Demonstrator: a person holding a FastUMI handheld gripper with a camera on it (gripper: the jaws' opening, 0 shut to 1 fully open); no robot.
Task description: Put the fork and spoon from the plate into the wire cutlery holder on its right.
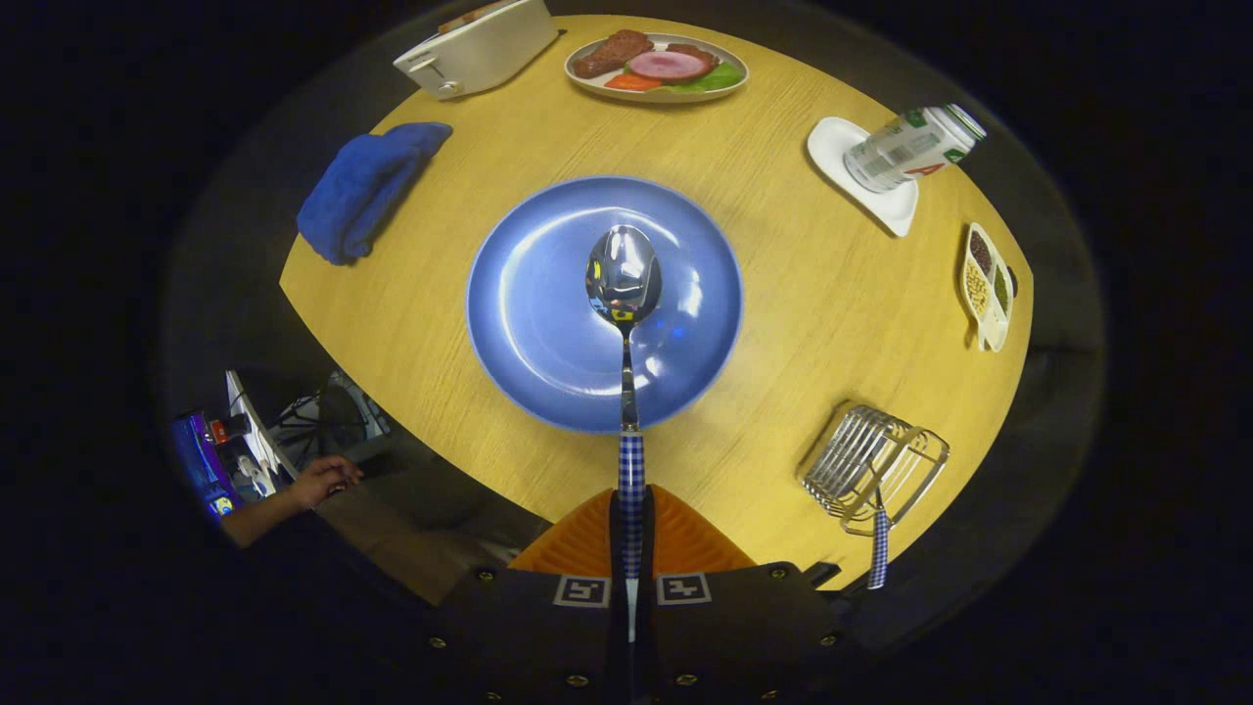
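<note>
My gripper (631,534) is shut on the blue-and-white checked handle of the spoon (625,284), whose shiny bowl hangs ahead of the fingers over the middle of the blue plate (519,323). The plate lies on the round wooden table with nothing else on it. To the right of the plate, near the table's edge, stands the wire cutlery holder (866,460). A checked handle (879,548), the fork's as far as I can tell, sticks out of the holder toward me.
Round the table's far side lie a blue cloth (367,186), a white toaster (480,49), a plate of food (658,67), a tipped can (910,147) on a white dish and a small divided dish (987,286). A person's hand (318,482) rests below left.
</note>
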